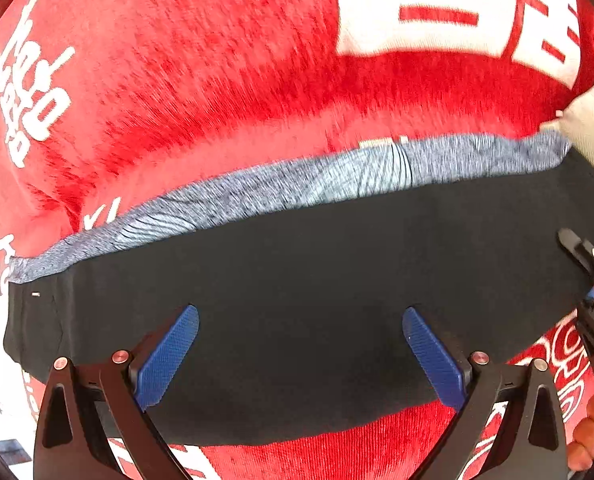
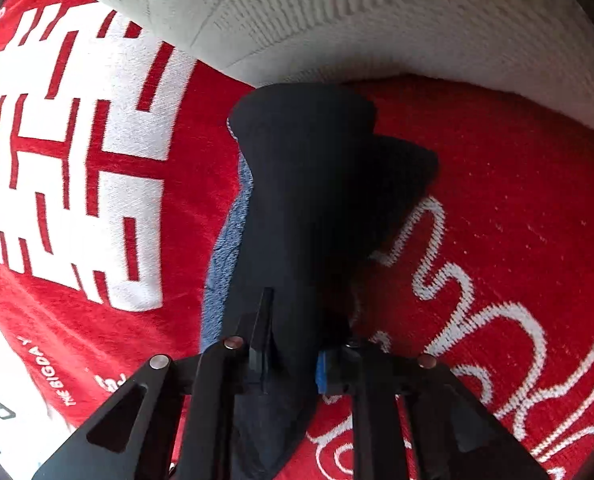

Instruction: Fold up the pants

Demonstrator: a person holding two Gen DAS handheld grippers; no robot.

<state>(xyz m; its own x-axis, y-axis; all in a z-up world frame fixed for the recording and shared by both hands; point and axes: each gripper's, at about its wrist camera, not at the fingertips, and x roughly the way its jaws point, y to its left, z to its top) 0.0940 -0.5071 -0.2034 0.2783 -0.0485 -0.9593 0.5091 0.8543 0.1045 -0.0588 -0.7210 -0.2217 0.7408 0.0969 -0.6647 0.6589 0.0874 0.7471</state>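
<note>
Already doubled over, the black pants (image 1: 297, 272) lie as a long dark band across a red blanket (image 1: 217, 80) with big white lettering, and a strip of grey-blue fabric (image 1: 289, 184) peeks out along their far edge. That strip may be an inner layer or a second garment; which, I cannot tell.

The left tool (image 1: 300, 354) hangs almost straight down over the middle of the band with its 2 blue pads (image 1: 169, 356) spread wide and nothing between them. Judging by that pose, it is free, either ready to pin the cloth at a fold line or simply clear of the work.

At the band's right end the right tool (image 2: 293, 354) has its jaws drawn in narrow on a bunched edge of the black cloth, which stands up between the fingers and spills below them in its own view. No earlier picture is needed to read this as a firm pinch: the fabric is squeezed into a ridge there. Holding the end this way makes sense for carrying it over toward the other end.

A pale ribbed cushion (image 2: 377, 20) borders the blanket beyond the pants, and part of a hand (image 1: 593, 420) shows at the lower right edge of the left view.
</note>
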